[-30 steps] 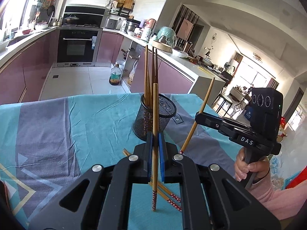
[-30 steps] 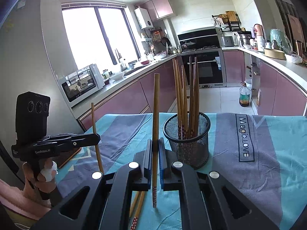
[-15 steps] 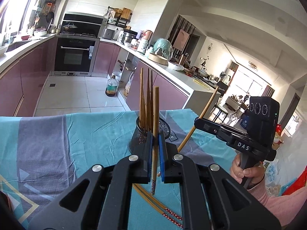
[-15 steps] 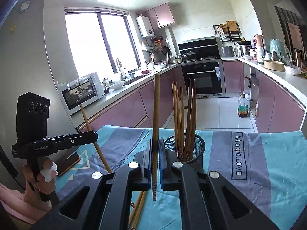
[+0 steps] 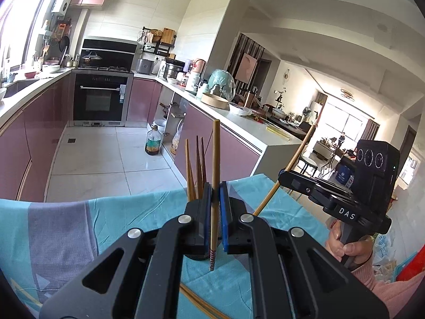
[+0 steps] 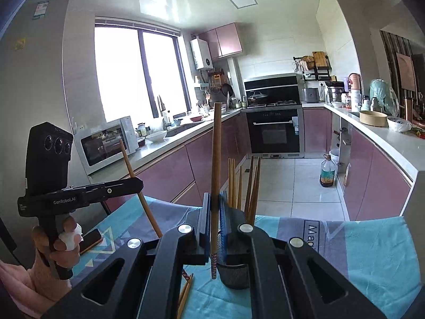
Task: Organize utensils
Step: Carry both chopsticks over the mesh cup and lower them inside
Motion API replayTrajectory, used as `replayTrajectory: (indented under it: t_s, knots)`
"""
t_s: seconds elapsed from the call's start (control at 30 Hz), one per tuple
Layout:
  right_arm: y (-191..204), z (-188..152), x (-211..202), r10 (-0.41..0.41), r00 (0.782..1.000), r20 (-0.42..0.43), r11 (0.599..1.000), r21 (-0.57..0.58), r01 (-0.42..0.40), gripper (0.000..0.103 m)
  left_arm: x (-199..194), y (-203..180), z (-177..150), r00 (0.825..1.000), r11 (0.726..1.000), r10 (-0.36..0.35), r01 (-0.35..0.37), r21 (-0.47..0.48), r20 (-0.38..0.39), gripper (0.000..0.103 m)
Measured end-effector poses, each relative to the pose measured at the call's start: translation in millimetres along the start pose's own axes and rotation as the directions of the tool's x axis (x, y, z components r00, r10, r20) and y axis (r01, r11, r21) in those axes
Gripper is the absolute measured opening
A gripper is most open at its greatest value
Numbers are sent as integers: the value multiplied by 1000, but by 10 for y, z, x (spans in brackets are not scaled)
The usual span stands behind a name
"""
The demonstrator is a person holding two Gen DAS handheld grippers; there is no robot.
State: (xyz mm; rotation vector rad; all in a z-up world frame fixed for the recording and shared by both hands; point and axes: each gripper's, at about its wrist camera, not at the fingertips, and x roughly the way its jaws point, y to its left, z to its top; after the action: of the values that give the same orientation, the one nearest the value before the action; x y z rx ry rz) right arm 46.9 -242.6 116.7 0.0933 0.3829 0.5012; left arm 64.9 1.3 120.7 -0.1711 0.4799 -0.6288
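My left gripper (image 5: pixel 215 212) is shut on one upright wooden chopstick (image 5: pixel 215 164), held above the table. My right gripper (image 6: pixel 215 218) is shut on another upright chopstick (image 6: pixel 216 159). A black mesh holder (image 6: pixel 233 276) with several chopsticks (image 6: pixel 239 183) stands on the table just behind both grippers, mostly hidden by the fingers. In the left wrist view only its chopstick tops (image 5: pixel 196 170) show. Each gripper shows in the other's view, the right one (image 5: pixel 281 174) and the left one (image 6: pixel 139 183), each with its chopstick tilted. Loose chopsticks (image 6: pixel 184 292) lie on the cloth.
The table has a teal and grey cloth (image 6: pixel 358 242). A phone (image 6: pixel 90 240) lies at its left edge. Kitchen counters, an oven (image 6: pixel 275 130) and an oil bottle (image 6: pixel 326 171) on the floor lie beyond the table.
Both grippers have risen with their chopsticks, so the holder has dropped low in both views and is now largely hidden behind the fingers. Both stay shut.
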Motion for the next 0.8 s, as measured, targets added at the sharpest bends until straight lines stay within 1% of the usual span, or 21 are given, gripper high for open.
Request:
replayTrajectory:
  t_s: [0.2, 0.47, 0.63, 0.8]
  knots:
    - [-58, 135, 17, -17, 1000, 22, 1000, -12, 17, 5, 73, -31, 201, 1000, 1000, -7, 7, 10, 28, 7]
    - [-115, 139, 128, -35, 999, 18, 999, -13, 35, 5, 131, -22, 337, 999, 1000, -1, 1, 9, 49, 7]
    - [-134, 105, 181, -41, 999, 8, 999, -9, 41, 5, 154, -26, 351, 998, 1000, 12, -13, 6, 61, 7]
    - [-169, 89, 246, -51, 999, -11, 999, -6, 51, 5, 269, -58, 322, 999, 999, 36, -36, 13, 40, 7]
